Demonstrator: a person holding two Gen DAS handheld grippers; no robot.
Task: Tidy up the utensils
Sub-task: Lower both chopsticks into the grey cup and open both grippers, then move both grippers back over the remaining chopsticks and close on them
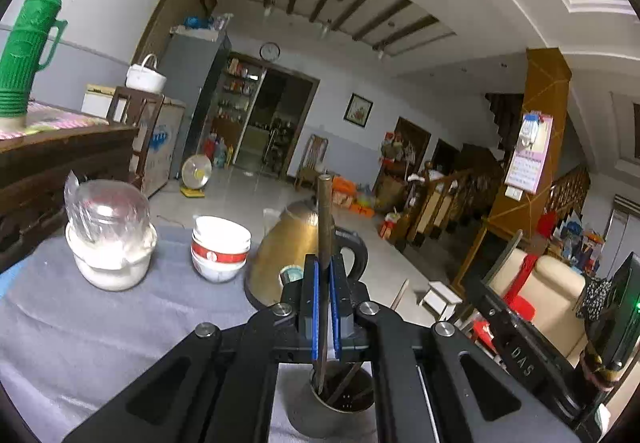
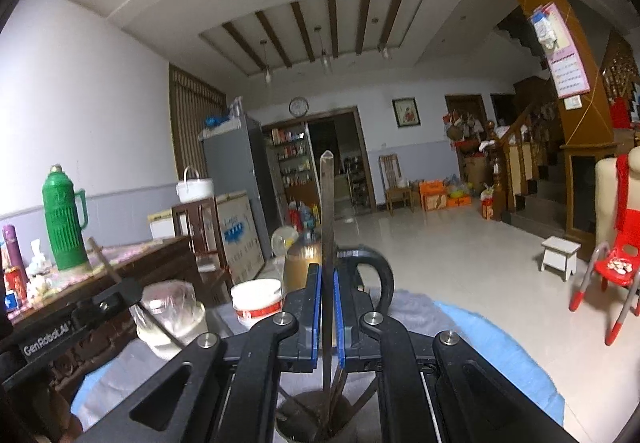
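Utensils held over the holder, one per hand.
My left hand-held gripper [image 1: 326, 275] clamps a dark stick [image 1: 325, 219], my right hand-held gripper [image 2: 328, 283] a metal handle [image 2: 328, 211]; holder [image 1: 340, 403] below, probably aligned. Lower vertically, release late.

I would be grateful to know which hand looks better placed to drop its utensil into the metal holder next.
Probably the right. The right gripper holds its utensil upright with the lower end already within the holder. The left gripper grips its stick similarly, slightly tilted.
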